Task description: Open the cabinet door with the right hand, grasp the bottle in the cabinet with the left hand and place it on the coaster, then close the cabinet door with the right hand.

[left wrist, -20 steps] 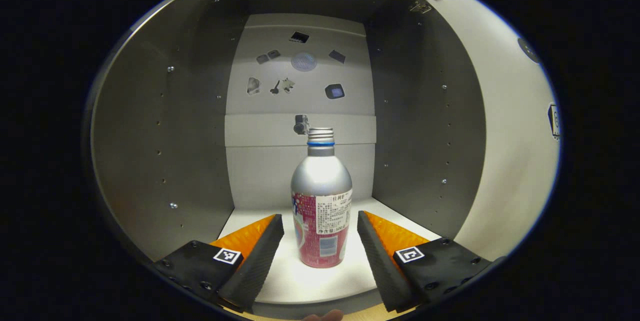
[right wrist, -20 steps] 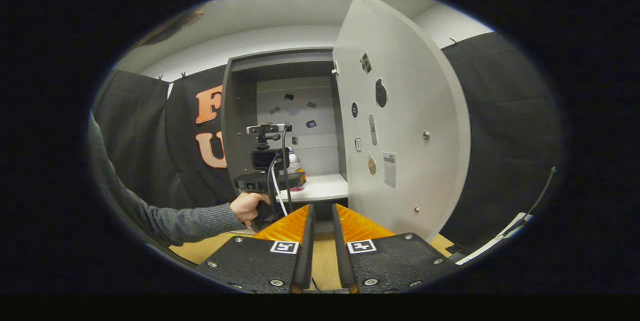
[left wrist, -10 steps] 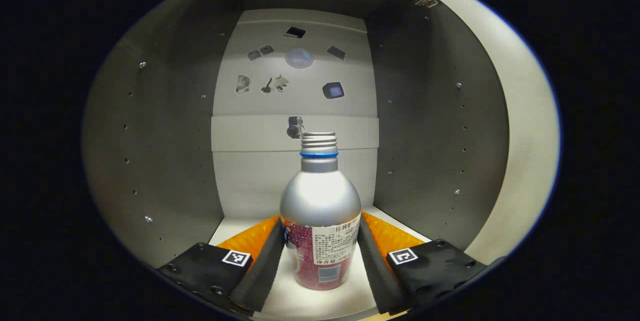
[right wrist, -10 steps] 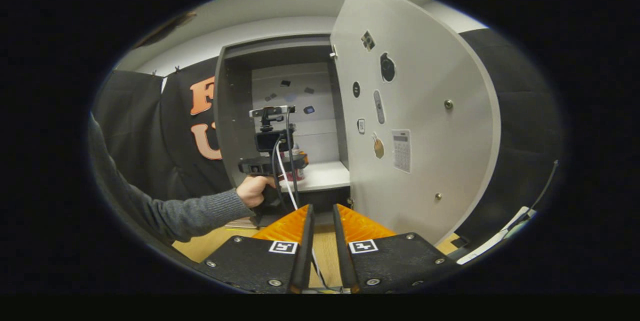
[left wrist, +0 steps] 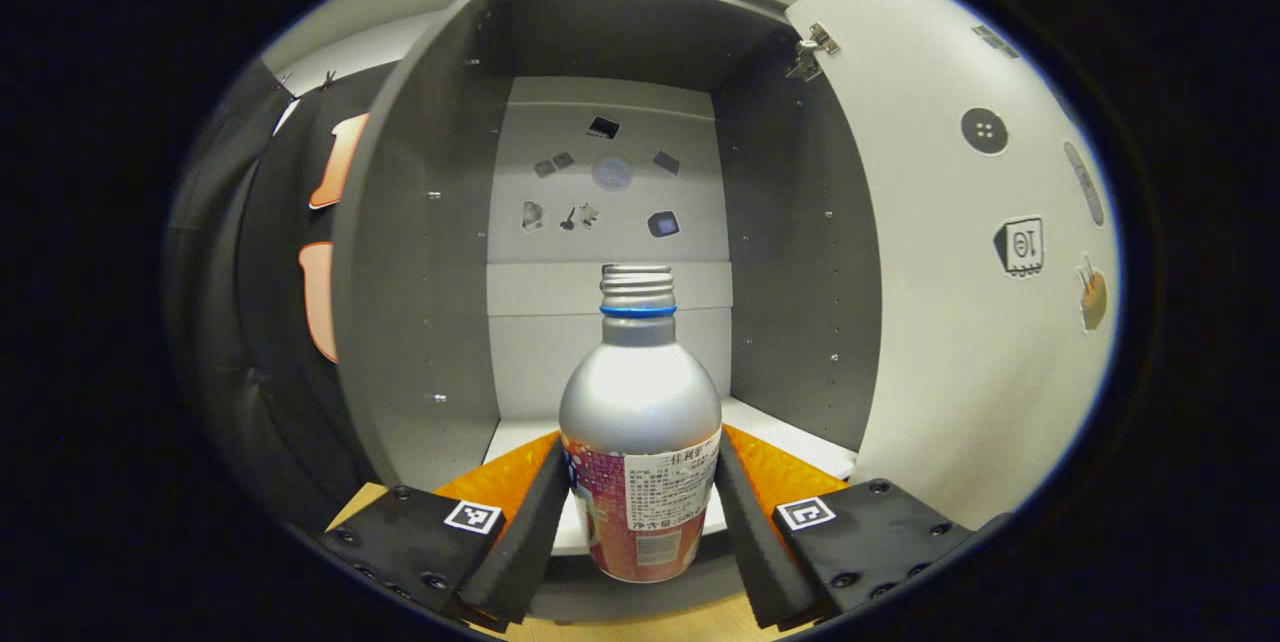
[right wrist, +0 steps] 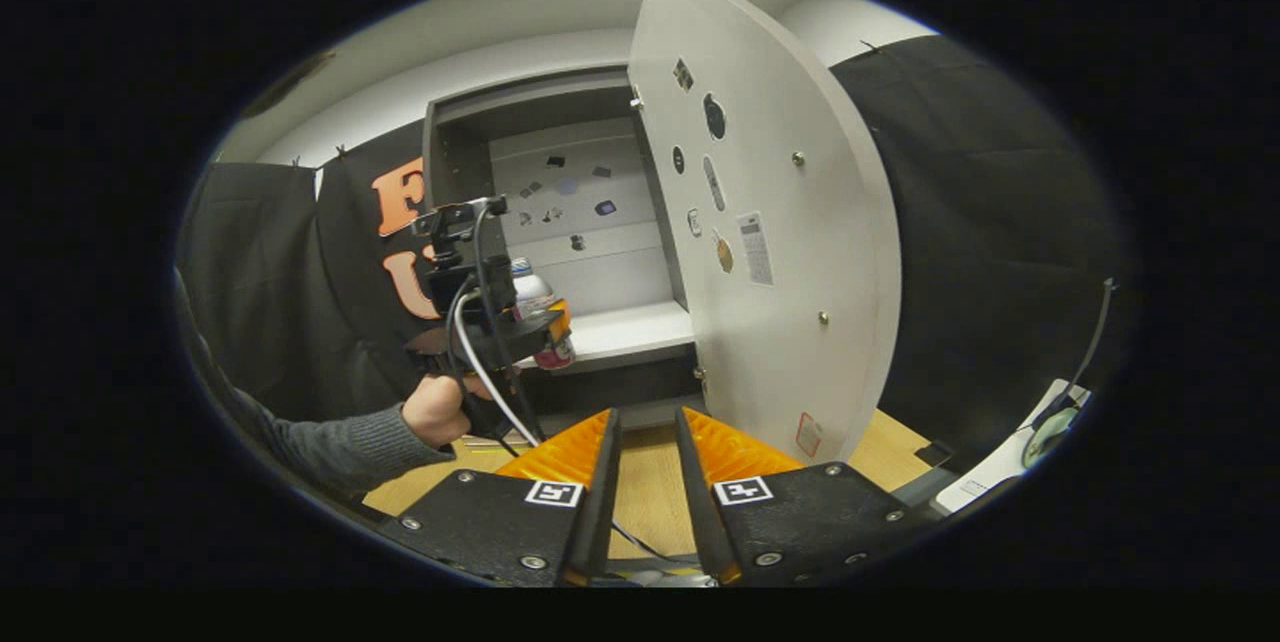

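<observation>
Cabinet (left wrist: 420, 302): grey box, open at the front, pale shelf (right wrist: 640, 332) inside; landmark for the lines below.
Cabinet door (right wrist: 770, 252): swung wide open on the cabinet's right side, stickers on its inner face.
Left gripper (left wrist: 640, 522): just in front of the cabinet's opening, both fingers (left wrist: 530, 522) clamped on the bottle's lower body; a hand (right wrist: 435, 409) holds it.
Right gripper (right wrist: 643, 482): well in front of the cabinet over the wooden table (right wrist: 640, 482), fingers close together with a narrow gap, holding nothing.
Bottle (left wrist: 640, 442): silver, red label, upright, at the shelf's front edge.
</observation>
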Available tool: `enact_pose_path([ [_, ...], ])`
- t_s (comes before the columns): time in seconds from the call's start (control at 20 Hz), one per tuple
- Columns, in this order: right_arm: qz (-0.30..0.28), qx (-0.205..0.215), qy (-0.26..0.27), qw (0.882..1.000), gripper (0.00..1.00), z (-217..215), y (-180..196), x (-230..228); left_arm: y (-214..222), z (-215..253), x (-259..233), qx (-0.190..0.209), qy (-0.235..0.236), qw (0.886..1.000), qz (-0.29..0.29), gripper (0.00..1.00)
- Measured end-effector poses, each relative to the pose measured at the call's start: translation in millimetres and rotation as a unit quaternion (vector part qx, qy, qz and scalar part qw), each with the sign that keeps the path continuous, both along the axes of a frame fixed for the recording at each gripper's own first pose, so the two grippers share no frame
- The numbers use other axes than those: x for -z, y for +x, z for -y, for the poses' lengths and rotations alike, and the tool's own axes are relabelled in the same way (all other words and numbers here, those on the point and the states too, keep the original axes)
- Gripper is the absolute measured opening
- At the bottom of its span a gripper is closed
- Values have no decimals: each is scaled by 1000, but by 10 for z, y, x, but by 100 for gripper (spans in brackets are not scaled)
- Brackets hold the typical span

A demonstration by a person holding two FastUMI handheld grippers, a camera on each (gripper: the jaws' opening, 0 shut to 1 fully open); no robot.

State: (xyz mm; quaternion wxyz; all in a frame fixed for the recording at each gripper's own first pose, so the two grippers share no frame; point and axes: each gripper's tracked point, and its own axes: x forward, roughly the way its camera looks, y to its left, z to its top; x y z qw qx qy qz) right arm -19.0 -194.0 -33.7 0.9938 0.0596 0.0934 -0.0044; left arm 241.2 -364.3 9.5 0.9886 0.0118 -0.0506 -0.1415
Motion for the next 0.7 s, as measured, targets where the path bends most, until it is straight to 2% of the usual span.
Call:
enact_pose_path([
  [0.1,-1,1,2,1000,36,11,-107,42,-267,-176,167,-4,0,1000,-10,86],
  [0.15,-2,-1,5,1000,43,7,-154,59,-392,-271,257,-8,4,1000,-15,85],
  [0.2,-4,-3,8,1000,40,-5,-211,92,-522,-366,366,-16,8,1000,-22,85],
  [0.6,-47,-20,5,999,45,-83,-538,440,-1246,-866,1674,-55,47,992,-102,85],
  [0.7,-61,-28,3,998,46,-117,-595,531,-1381,-932,2002,-62,44,990,-119,85],
])
